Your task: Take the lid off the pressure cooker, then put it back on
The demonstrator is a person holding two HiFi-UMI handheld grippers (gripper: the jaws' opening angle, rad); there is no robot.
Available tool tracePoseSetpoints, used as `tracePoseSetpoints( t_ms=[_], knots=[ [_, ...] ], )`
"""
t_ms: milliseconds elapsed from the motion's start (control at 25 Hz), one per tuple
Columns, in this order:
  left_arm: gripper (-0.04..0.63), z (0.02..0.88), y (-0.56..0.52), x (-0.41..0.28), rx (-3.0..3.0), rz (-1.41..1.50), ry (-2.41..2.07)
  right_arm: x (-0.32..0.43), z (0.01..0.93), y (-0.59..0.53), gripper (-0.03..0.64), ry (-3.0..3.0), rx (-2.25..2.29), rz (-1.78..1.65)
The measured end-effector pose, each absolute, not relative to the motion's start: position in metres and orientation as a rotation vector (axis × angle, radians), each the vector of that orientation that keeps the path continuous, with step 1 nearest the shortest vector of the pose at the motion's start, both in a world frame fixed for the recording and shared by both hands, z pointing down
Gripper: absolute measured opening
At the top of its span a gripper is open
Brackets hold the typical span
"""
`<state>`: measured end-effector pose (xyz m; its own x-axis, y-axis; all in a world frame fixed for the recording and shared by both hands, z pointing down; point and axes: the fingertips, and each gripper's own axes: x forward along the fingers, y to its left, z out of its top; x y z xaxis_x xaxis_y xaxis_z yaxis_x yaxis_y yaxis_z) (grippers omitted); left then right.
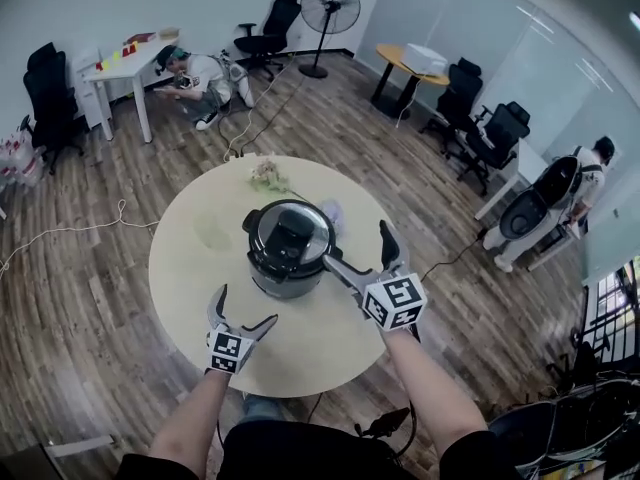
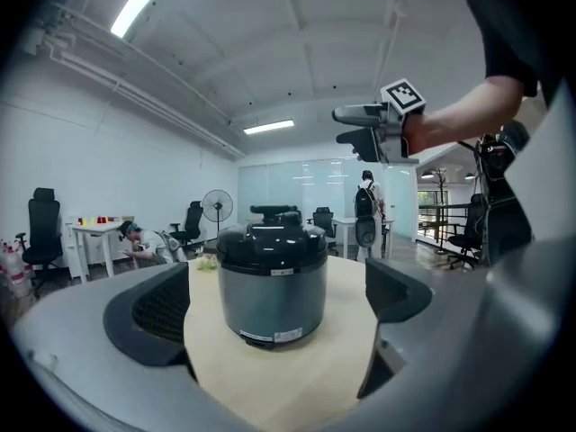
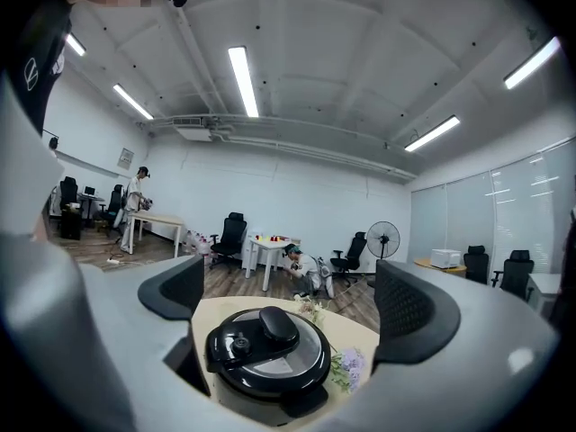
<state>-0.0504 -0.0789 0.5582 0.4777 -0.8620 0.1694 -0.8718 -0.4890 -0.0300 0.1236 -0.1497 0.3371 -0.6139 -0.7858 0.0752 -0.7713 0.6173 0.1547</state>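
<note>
Beside the cooker (image 1: 288,248) on the tabletop (image 1: 195,273), my right claw (image 1: 356,244) hangs wide and empty; the left claw (image 1: 246,305), also wide, sits in front of it. The lid (image 3: 297,354) is on; I'd centre the right claw over its handle (image 3: 267,324) before closing.

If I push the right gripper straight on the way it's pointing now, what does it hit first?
Most likely the pressure cooker's lid, near its black handle, which lines up between the open jaws of the right gripper. Nothing shows in between, though depth is hard to judge.
</note>
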Motion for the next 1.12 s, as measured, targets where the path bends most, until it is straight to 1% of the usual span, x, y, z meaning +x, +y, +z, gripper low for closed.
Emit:
tracePoseSetpoints(
  t_ms=[200,480,920,1120],
  knots=[
    [0.588,0.593,-0.14,-0.066,2.653,0.315,-1.412,0.08,0.351,-0.212,0.594,-2.631,1.273,-0.117],
    [0.588,0.632,-0.177,-0.053,2.67,0.375,-1.308,0.049,0.385,-0.256,0.591,-2.568,1.129,-0.065],
    [0.589,0.665,-0.205,-0.031,2.702,0.465,-1.299,0.012,0.475,-0.272,0.584,-2.359,0.598,0.036],
    [0.589,0.66,-0.209,-0.028,2.712,0.469,-1.301,0.0,0.495,-0.283,0.534,-2.263,0.433,0.074]
  ],
)
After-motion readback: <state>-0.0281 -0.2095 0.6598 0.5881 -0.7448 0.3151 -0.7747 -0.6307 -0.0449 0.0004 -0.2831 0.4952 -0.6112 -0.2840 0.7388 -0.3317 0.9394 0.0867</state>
